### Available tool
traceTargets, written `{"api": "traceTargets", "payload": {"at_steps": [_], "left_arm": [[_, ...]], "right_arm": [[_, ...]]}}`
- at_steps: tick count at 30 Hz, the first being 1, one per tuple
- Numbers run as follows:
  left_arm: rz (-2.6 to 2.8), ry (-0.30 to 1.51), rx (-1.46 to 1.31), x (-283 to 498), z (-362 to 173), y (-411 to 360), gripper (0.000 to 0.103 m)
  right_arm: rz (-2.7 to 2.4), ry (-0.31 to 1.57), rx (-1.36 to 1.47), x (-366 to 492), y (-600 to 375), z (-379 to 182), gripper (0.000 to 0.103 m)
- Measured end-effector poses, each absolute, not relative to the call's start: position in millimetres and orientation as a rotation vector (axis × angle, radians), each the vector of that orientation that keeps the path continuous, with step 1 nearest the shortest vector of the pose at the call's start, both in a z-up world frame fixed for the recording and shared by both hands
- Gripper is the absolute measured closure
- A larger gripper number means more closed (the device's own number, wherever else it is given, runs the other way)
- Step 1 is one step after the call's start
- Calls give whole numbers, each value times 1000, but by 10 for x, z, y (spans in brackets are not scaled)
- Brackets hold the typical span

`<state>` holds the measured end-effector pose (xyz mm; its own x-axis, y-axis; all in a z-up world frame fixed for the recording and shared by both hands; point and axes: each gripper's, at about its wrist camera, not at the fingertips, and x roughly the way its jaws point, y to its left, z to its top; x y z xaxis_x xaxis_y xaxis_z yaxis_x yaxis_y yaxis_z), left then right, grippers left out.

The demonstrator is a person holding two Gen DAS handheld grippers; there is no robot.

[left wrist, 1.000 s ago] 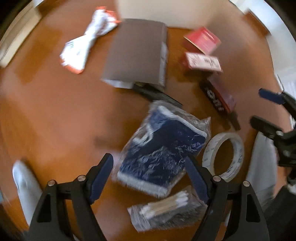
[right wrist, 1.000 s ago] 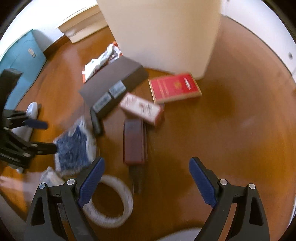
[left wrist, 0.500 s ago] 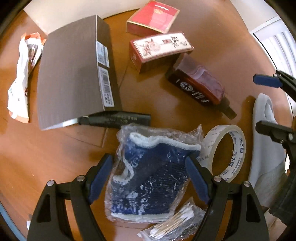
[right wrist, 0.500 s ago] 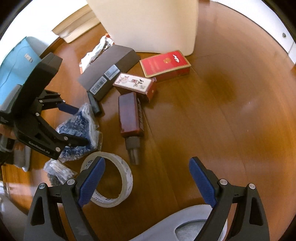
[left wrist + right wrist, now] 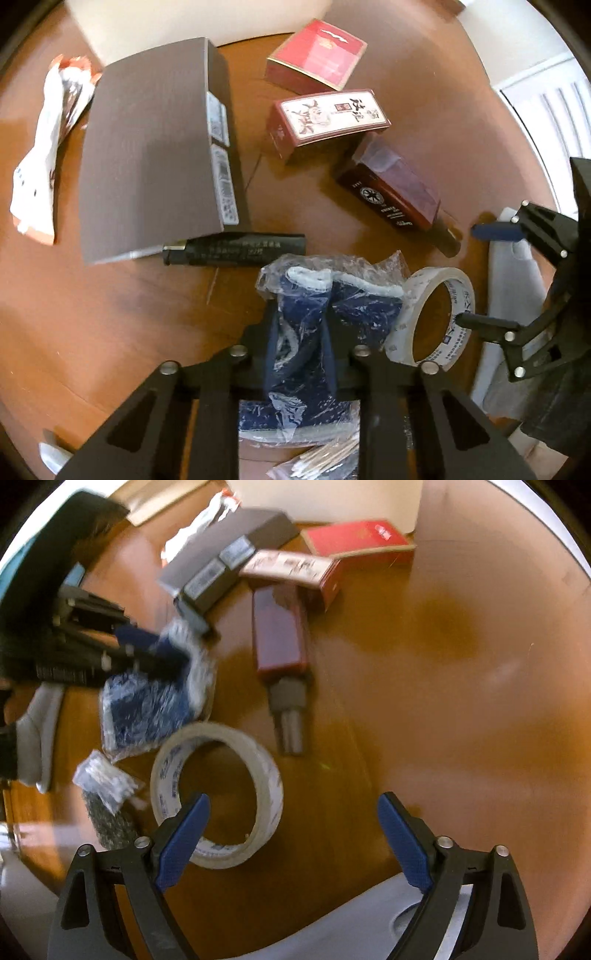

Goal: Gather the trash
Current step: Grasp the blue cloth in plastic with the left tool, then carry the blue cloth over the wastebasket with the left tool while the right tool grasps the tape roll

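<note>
Seen from above the left gripper, its jaws are closing and already pinch the crinkled clear plastic bag holding dark blue fabric, bunching its middle between the blue pads on the brown wooden floor. The bag's long axis runs from six o'clock to twelve, straight along the fingers. At three o'clock, touching the bag, a roll of clear printed packing tape lies tipped against it.

The right gripper is wide and empty, its jaws easing inward; its left pad hangs over the tape roll's near rim, so this hand is nearer the tape.

At six o'clock from the bag lies a small clear packet of cotton swabs. No bin interior is visible, so I cannot tell what any container holds.
</note>
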<state>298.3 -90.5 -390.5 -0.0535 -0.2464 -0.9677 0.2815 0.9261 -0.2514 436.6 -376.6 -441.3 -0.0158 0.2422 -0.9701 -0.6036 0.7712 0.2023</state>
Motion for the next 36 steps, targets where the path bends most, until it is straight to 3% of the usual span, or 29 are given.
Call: {"api": "traceTargets", "payload": {"at_steps": [7, 8, 10, 12, 13, 15, 20, 29, 33, 36], "left_arm": [[-294, 1503, -74, 2710, -3442, -785, 87], [-258, 1490, -101, 2694, -3359, -729, 87], [-195, 1458, -158, 2582, -3226, -661, 87], [-163, 1431, -162, 2540, -3083, -633, 87], [-157, 1422, -149, 2573, -3004, -611, 87], [-149, 1407, -127, 2589, -2880, -538, 87], [-115, 1343, -157, 2655, -2513, -374, 87], [-191, 1139, -311, 3106, -1255, -296, 87], [-239, 1003, -271, 3641, -509, -283, 87], [-239, 959, -235, 4228, -274, -269, 87]], "right_arm": [[695, 1435, -440, 4281, -3626, -4451, 41], [688, 1423, -470, 4263, -3603, -4443, 55], [692, 1396, -541, 4187, -3534, -4437, 68], [730, 1340, -653, 4025, -3429, -4435, 77], [746, 1320, -690, 3955, -3403, -4433, 86], [751, 1323, -699, 3901, -3397, -4436, 92], [711, 1312, -661, 3909, -3594, -4303, 95], [621, 1181, -438, 4082, -3980, -3765, 95], [593, 1135, -363, 4210, -4076, -3617, 95], [583, 1116, -333, 4255, -4128, -3545, 95]]}}
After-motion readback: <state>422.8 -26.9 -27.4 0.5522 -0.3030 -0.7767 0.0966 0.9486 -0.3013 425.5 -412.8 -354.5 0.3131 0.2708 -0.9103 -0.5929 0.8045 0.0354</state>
